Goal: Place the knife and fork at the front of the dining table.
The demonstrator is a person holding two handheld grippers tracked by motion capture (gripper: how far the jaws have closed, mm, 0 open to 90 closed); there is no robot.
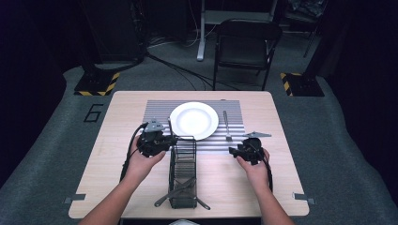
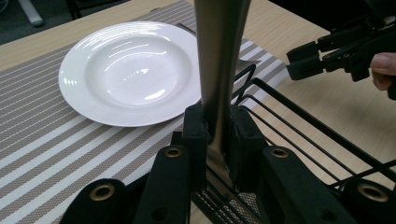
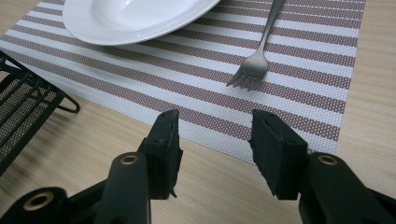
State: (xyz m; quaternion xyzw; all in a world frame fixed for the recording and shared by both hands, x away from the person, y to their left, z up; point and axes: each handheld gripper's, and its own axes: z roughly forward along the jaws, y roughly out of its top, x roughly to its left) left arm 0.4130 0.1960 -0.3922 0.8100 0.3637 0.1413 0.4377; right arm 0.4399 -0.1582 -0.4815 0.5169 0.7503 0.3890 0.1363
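Knife (image 2: 218, 70) stands clamped between the left gripper (image 2: 218, 140) jaws, rising above them; right gripper (image 3: 215, 140) stands half open, empty.

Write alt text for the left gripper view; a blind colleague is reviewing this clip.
The left gripper has its two black jaws shut on a flat silver metal utensil handle that stands upright above a black wire basket. Behind lie a round white ceramic plate on a striped placemat, and the right gripper.

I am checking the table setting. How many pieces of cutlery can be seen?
3: a fork on the striped mat right of the plate, one piece clamped in the left gripper, and one across the black wire basket. More may be hidden inside.
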